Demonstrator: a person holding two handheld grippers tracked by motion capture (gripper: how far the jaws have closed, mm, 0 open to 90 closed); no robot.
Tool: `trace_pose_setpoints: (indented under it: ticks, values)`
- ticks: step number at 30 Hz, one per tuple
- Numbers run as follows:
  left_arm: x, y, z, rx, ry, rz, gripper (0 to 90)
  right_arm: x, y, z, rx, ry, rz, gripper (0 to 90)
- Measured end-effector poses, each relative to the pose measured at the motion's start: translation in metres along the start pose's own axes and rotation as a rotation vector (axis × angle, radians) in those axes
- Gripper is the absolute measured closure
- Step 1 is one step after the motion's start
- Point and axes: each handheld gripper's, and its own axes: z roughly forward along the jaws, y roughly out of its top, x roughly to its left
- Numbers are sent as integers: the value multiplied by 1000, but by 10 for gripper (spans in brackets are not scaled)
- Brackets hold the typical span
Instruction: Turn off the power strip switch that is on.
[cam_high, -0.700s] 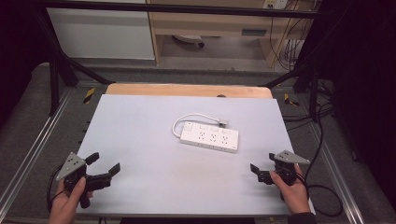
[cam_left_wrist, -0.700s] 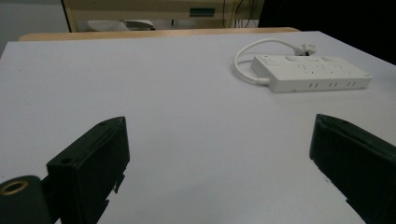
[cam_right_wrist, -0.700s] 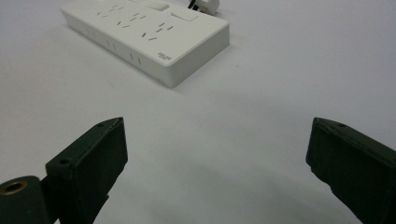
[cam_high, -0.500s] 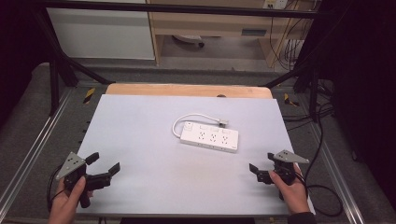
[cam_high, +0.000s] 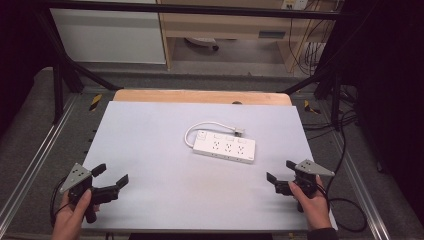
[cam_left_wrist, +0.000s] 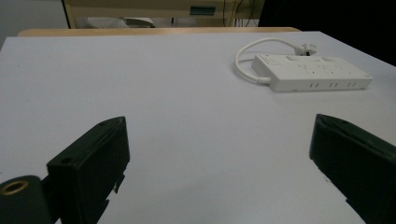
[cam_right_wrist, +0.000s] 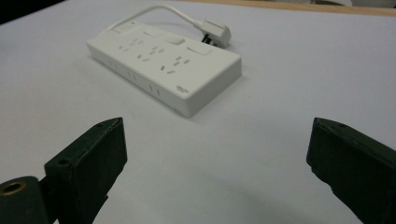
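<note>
A white power strip (cam_high: 225, 147) lies flat near the middle of the pale table (cam_high: 165, 135), its short white cable (cam_high: 192, 131) curling round to a plug (cam_high: 239, 132) behind it. My left gripper (cam_high: 111, 175) rests at the front left corner, open, nothing between its jaws. My right gripper (cam_high: 280, 171) sits at the front right, also open and empty, a short way in front of the strip's right end. The left gripper view has the power strip (cam_left_wrist: 310, 72) far off at the upper right. The right gripper view has the power strip (cam_right_wrist: 163, 58) close ahead, between and beyond the jaws.
A wooden strip (cam_high: 200, 96) borders the table's far edge. Metal rails (cam_high: 30, 175) run along both sides, and cables (cam_high: 345, 205) trail off the right side. A dark frame and shelving stand behind the table.
</note>
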Motion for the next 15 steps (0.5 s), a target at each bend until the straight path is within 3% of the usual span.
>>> trace_pose_setpoints:
  ticks: [5, 11, 15]
  values:
    - [-1, 0, 0, 1, -7, 6, 48, 8, 7, -6, -68, 17, 10, 52]
    - [-4, 0, 1, 5, -13, 21, 49, 16, 13, -8, -70, 18, -6, 42]
    - [-4, 0, 0, 5, -13, 16, 48, 25, 27, -7, -76, 32, -21, 38]
